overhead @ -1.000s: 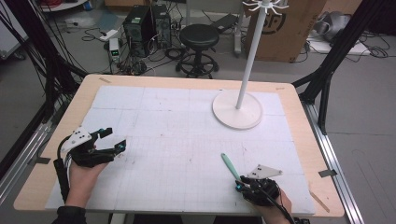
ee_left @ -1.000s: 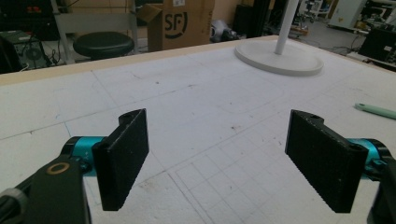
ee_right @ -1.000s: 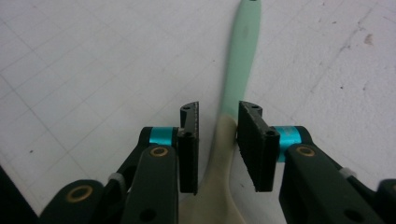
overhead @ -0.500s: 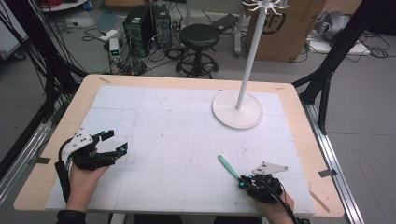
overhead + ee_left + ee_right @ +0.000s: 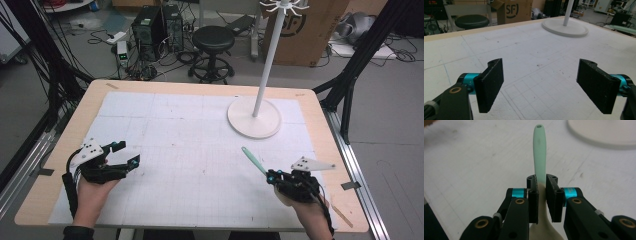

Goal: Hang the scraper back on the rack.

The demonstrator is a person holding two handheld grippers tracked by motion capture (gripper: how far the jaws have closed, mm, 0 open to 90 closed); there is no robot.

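Green spoon (image 5: 539, 152) — gripped by right tongs (image 5: 542, 195), left tongs (image 5: 541, 85) wide, white stand base (image 5: 254, 116) well ahead — mat between bare

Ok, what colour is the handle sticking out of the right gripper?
Pale mint green handle, with a small hole at its tip; the right gripper view shows it best.

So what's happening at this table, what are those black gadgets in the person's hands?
A person sits at a table covered with gridded white sheets, holding a hand-held gripper in each hand. The right hand-held gripper has just closed its jaws on a pale green spoon-like utensil, whose slim handle sticks out past the jaws toward a white pole stand with a round base. The left hand-held gripper rests near the table's left edge, its jaws wide open with nothing between them.
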